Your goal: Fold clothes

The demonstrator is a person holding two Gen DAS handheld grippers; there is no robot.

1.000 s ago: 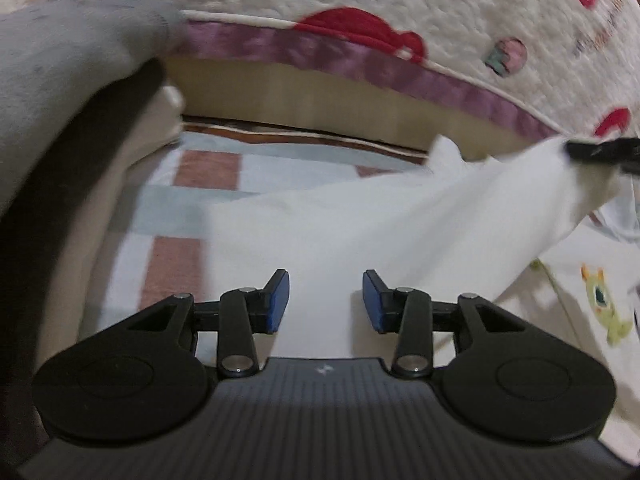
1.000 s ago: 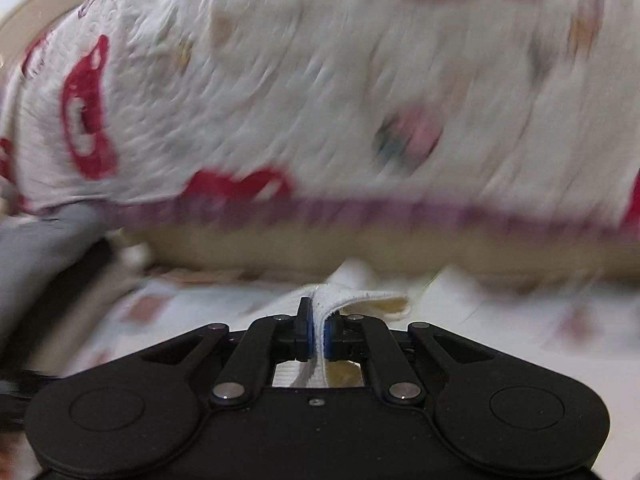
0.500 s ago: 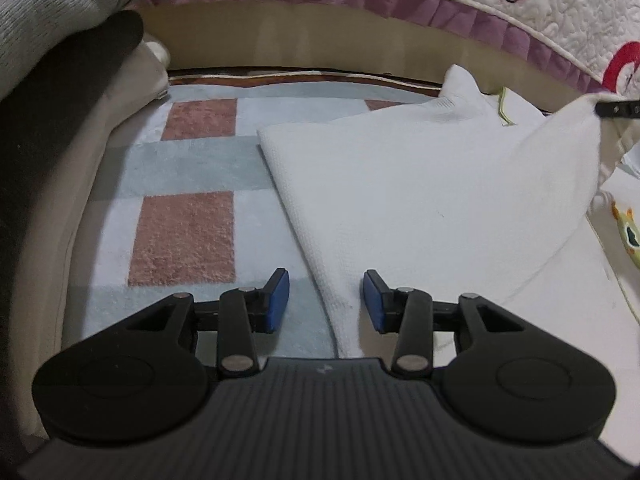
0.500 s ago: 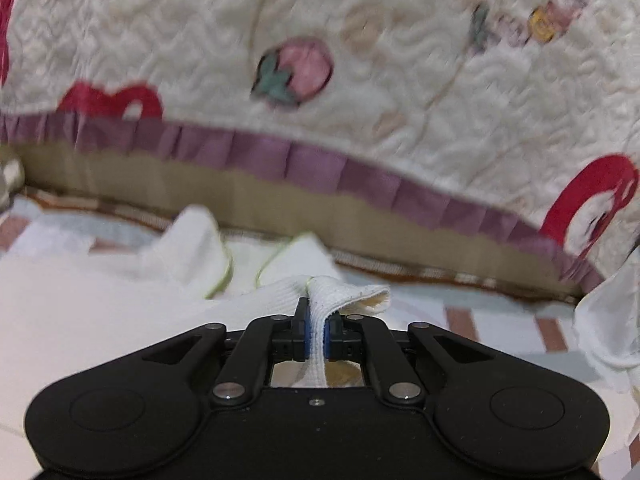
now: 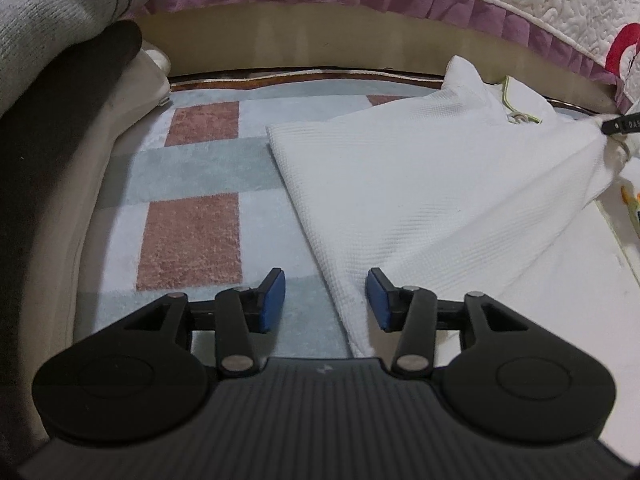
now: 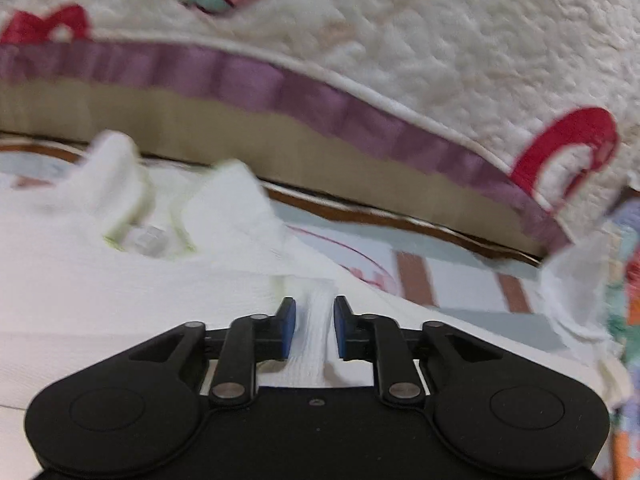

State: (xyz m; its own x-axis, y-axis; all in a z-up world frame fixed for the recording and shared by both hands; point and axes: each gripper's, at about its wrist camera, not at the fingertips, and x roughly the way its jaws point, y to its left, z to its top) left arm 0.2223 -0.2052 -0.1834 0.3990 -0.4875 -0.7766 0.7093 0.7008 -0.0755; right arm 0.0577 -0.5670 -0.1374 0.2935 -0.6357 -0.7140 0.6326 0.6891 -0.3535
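**White shirt spread on the checked rug**

My left gripper gapes wide over the white shirt's folded edge, gripping nothing; my right gripper stands parted, a ribbed band of cloth between the pads, contact unclear; the quilt hangs at twelve o'clock; the rug lies at ten.

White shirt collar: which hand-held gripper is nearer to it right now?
Right. The right hand-held gripper straddles a band of the white shirt just in front of the collar. The left hand-held gripper is open at the shirt's folded edge, at the end away from the collar.
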